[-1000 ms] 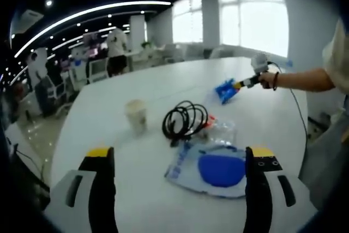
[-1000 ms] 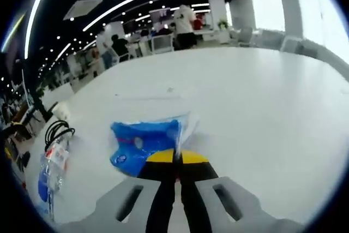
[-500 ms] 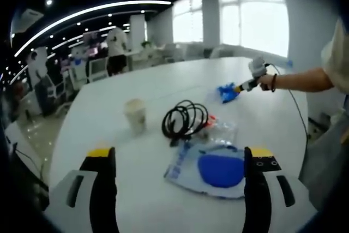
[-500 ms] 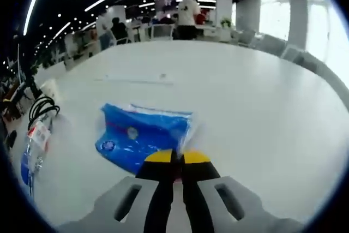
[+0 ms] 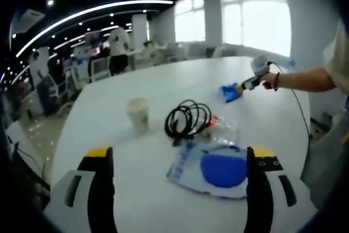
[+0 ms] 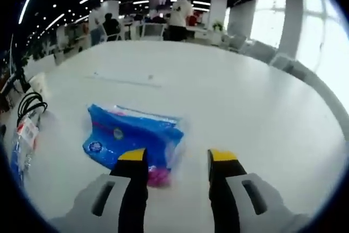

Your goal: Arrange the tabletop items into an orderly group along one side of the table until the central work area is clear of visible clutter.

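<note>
a: is my right claw (image 6: 177,162) holding the blue packet (image 6: 133,137)?

b: no, it is wide open. the packet lies flat on the worktop (image 6: 229,96), just in front of the claw's left jaw.

a: and my left claw (image 5: 177,159)?

b: open too, holding nothing. the cup (image 5: 137,114), black cable (image 5: 187,119) and blue pouch (image 5: 215,167) sit ahead of it, waiting to be grouped.

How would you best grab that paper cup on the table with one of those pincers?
The cup stands upright and apart from the cable coil, so I'd likely bring the open left gripper in level from its near side and close on the mid-wall, gently, since thin paper crushes. Its left side looks free of clutter.
</note>
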